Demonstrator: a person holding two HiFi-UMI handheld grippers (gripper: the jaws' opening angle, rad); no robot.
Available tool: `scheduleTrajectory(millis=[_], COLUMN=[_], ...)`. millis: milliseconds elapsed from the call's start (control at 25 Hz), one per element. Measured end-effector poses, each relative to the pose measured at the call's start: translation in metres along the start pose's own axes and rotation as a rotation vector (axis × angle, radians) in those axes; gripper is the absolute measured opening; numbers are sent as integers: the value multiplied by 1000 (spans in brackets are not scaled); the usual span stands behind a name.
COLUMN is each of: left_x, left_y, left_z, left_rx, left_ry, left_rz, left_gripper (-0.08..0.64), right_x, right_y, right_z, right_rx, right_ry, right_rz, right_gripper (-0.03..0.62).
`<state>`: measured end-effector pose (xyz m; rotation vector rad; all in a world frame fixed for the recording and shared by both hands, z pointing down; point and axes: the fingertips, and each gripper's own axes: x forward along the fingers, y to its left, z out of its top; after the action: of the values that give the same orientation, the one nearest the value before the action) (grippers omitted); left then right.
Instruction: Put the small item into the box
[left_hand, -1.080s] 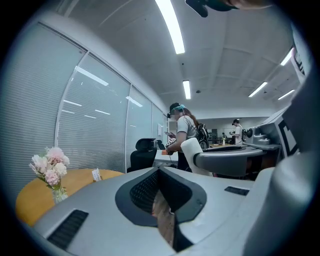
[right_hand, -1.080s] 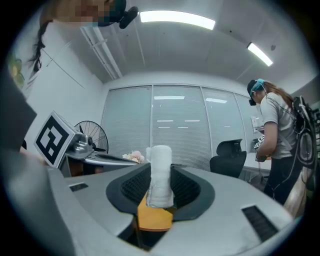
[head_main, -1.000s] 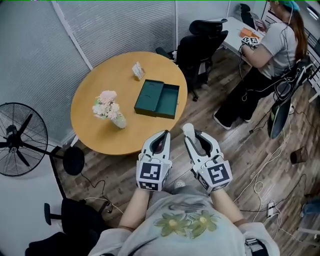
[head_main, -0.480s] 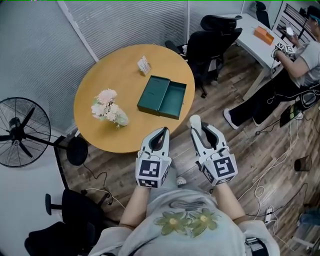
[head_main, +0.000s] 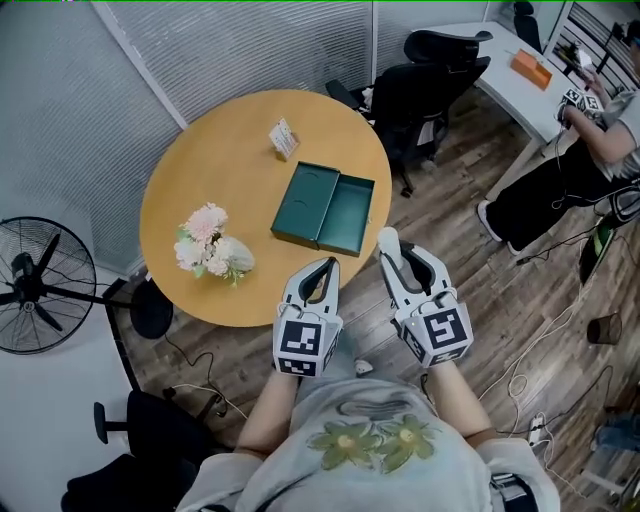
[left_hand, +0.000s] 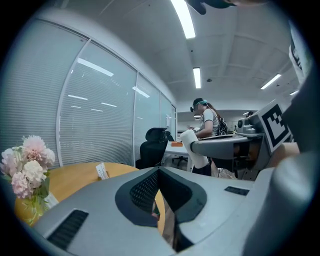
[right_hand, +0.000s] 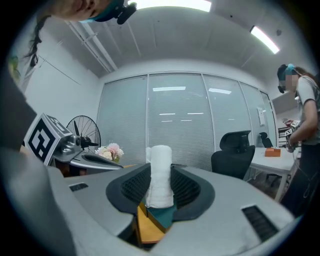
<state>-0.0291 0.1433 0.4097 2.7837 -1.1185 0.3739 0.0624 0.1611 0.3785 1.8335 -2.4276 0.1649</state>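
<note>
Head view: the open green box (head_main: 323, 208), by the table's (head_main: 230, 160) right edge, sits closer than a second ago; the right gripper (head_main: 408, 262) clamps the white roll (head_main: 387, 243) just off that edge. Left gripper view: left gripper (left_hand: 159, 170) closed, empty. Right gripper view: box just ahead, placing likely next

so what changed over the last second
Both grippers moved forward toward the open dark green box on the round wooden table: the left gripper, shut and empty, and the right gripper, carrying the white rolled cloth. Nothing was taken or released. The box, pink flower bouquet and small card stand stayed put.
</note>
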Motion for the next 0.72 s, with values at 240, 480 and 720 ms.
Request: scheduleTrajectory(millis=[240,480,720], left_x=[33,65,93], left_y=[37,67,88], left_z=[-5,0,-5], left_rx=[-24,-38,-66], left_ry=[19,29,40], left_rz=[-1,-35,-82], left_gripper=[3,3,3], right_x=[48,90,129], right_y=[-16,-27,-32], right_z=[-2,1,-1], right_rx=[-7,-10,-21], right_ry=[24,44,62], right_rz=[-10,-17,-28], right_gripper=[130,130,130])
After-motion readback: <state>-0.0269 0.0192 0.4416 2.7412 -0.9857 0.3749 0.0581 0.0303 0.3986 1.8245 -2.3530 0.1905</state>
